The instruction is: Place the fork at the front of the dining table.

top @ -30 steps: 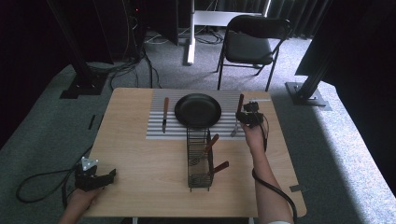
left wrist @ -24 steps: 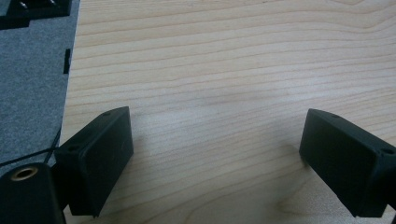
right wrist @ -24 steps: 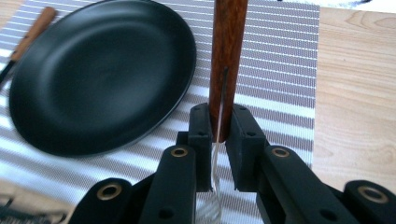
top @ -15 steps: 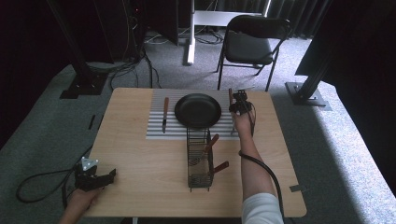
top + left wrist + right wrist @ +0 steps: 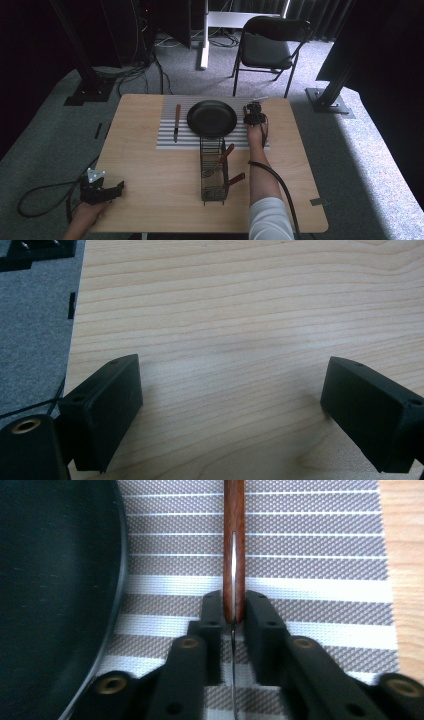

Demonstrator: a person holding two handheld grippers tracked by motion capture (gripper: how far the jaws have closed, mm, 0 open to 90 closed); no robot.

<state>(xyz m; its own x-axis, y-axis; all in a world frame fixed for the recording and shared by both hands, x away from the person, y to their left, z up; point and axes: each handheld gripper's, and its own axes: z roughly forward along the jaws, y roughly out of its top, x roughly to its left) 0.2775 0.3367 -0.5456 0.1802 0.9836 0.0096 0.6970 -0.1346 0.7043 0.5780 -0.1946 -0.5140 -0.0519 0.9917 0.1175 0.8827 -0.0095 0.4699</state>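
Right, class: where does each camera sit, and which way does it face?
High view: above the person's side, looking forward and down at the table; both forearms, left gripper and right gripper show.
Left gripper view: on the left gripper, facing bare tabletop between its wide-open jaws.
Right gripper view: on the right gripper, facing the knife between jaws that have just been opening.
Shared: the plate, in high and right gripper views.

plate (image 5: 212,118): black | placemat (image 5: 310,545): grey-white stripes | knife handle (image 5: 234,540): reddish-brown | table (image 5: 250,300): pale wood
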